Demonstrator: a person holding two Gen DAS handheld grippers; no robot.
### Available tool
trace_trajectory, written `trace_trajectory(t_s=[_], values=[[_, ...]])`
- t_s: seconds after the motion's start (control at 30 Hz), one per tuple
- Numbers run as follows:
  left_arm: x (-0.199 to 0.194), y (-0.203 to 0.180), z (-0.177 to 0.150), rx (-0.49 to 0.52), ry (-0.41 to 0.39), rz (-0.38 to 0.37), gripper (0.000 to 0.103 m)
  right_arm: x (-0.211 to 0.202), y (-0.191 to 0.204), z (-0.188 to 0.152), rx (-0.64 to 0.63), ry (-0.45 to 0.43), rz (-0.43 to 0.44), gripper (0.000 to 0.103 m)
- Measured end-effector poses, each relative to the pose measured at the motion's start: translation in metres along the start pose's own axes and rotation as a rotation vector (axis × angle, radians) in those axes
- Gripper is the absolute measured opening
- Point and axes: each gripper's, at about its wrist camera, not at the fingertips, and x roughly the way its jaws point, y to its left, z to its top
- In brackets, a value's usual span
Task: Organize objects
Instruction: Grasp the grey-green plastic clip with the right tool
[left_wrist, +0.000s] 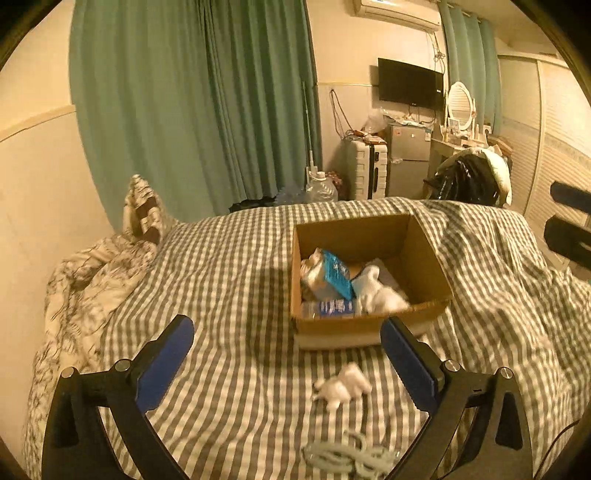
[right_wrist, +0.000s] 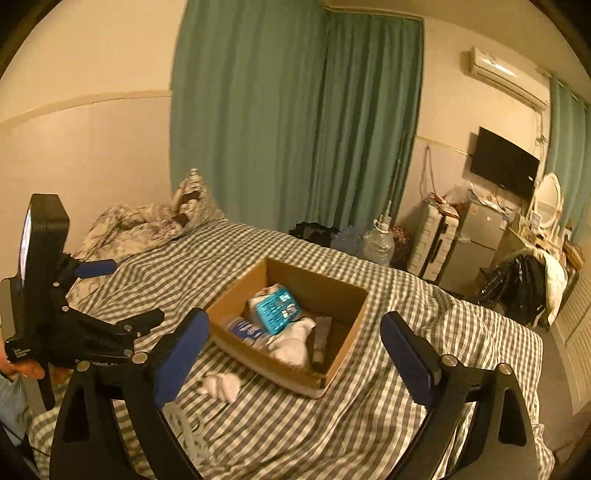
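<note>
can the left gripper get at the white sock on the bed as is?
Probably yes. The left gripper is open and empty, and the sock lies loose on the bed just ahead between its fingers, in front of the box. Nothing covers it.

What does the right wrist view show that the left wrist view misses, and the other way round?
Only the right wrist view shows the tube lying in the cardboard box and the whole left gripper, open. Only the left wrist view shows the coiled cable clearly, on the bed nearest the camera. Both show the blue packet and bottle in the box, the loose white sock on the checked bedspread, and the right gripper open and empty.
</note>
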Motion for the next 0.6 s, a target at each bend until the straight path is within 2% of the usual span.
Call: trace_trajectory(t_s=[0.2, 0.43, 0.6], values=[[-0.013, 0.005, -0.057, -0.048, 0.026, -0.001, 0.103, -0.001, 0.031, -0.039, -0.016, 0.049, 0.044, 0.098], [0.023, 0.013, -0.127, -0.102, 0.149, 0.064, 0.103, 0.06, 0.062, -0.119, -0.011, 0.262, 0.062, 0.098], [0.039, 0.021, -0.154, -0.127, 0.217, 0.076, 0.103, 0.1, 0.076, -0.159, -0.01, 0.373, 0.1, 0.098]])
